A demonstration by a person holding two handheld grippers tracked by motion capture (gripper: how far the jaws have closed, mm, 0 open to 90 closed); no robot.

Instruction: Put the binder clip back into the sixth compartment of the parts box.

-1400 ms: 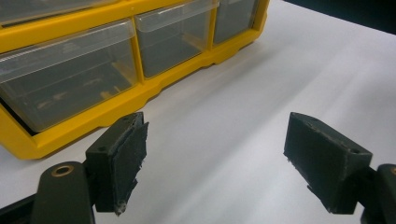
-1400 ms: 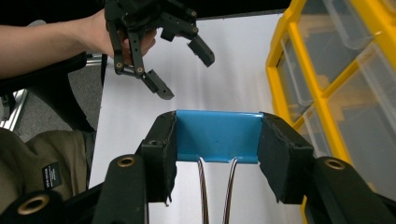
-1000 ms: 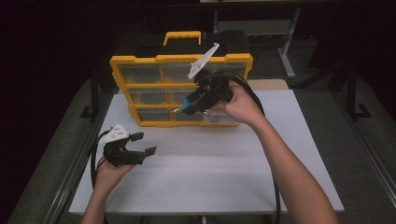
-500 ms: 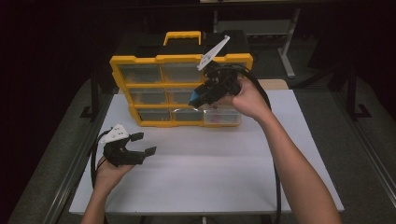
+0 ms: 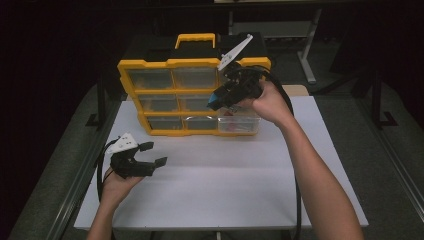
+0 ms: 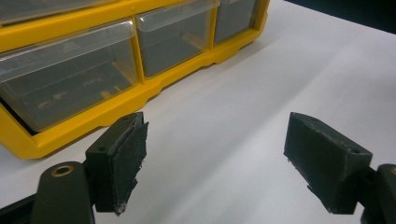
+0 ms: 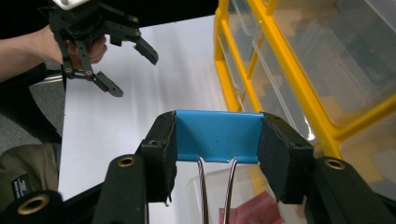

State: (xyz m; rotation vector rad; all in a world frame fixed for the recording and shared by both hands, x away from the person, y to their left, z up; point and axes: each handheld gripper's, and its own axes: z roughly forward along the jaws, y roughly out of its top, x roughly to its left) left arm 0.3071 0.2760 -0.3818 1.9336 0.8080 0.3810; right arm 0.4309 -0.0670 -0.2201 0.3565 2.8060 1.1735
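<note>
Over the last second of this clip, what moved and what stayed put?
The right gripper, shut on a blue binder clip, has lifted slightly up and back from the lower drawers toward the upper right of the yellow organizer. The pulled-out bottom right drawer is now uncovered below it. The left gripper stays open and idle over the white table; the organizer has not shifted.
</note>
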